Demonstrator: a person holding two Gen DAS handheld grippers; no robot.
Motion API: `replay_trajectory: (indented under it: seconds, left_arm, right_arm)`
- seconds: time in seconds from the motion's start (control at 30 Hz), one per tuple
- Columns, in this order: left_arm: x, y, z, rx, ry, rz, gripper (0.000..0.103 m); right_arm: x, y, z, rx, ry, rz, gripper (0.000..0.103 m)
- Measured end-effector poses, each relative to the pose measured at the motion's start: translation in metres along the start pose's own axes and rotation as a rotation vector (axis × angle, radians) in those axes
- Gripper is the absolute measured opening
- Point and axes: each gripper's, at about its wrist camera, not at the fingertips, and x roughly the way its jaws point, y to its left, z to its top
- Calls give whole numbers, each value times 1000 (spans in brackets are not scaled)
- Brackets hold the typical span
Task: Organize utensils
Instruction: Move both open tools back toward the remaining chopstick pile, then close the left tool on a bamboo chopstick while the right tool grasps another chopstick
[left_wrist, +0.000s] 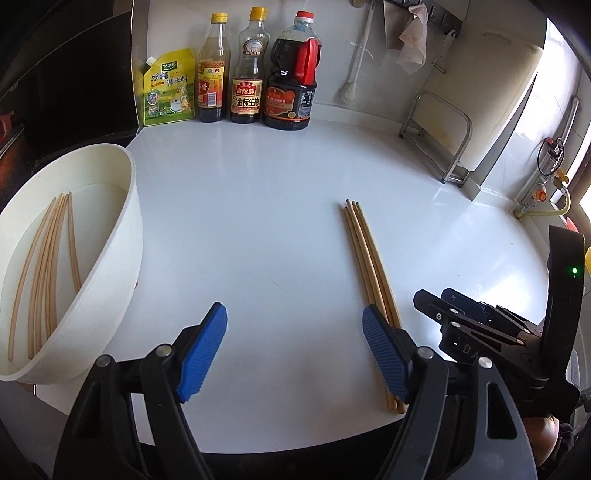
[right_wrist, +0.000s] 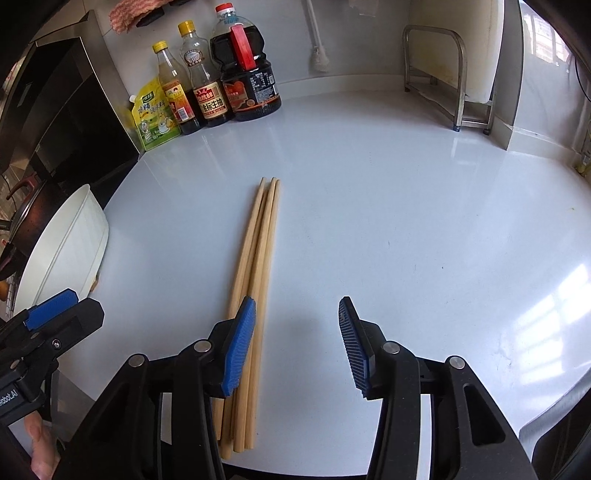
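On the glossy white counter (left_wrist: 258, 206) a bundle of long pale wooden chopsticks (right_wrist: 258, 258) lies side by side, tips pointing toward the back wall. The left claw (left_wrist: 294, 354) hangs over the counter with its blue ribbed pads wide apart and nothing between them; the chopstick bundle runs just behind its right-hand pad. The right claw (right_wrist: 297, 347) is also spread apart and empty, its left-hand pad sitting over the bundle's near end. At the left edge stands a white round plastic tub (left_wrist: 125, 258) holding several more thin wooden chopsticks (left_wrist: 48, 266) loose inside. Against the back wall stand 3 dark sauce bottles (left_wrist: 247, 74) and a yellow-green seasoning pouch (left_wrist: 168, 88). A steel rack (right_wrist: 454, 74) sits at the right rear.
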Motion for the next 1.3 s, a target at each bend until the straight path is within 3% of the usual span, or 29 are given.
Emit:
replay_trajectory:
  seconds: [0.47, 1.3]
  left_arm:
    - [26, -6, -2, -2, 38, 18, 74]
    - [49, -2, -7, -4, 62, 63, 74]
  right_arm:
    - [20, 4, -1, -44, 38, -11, 45]
    - [21, 23, -6, -127, 56, -19, 45]
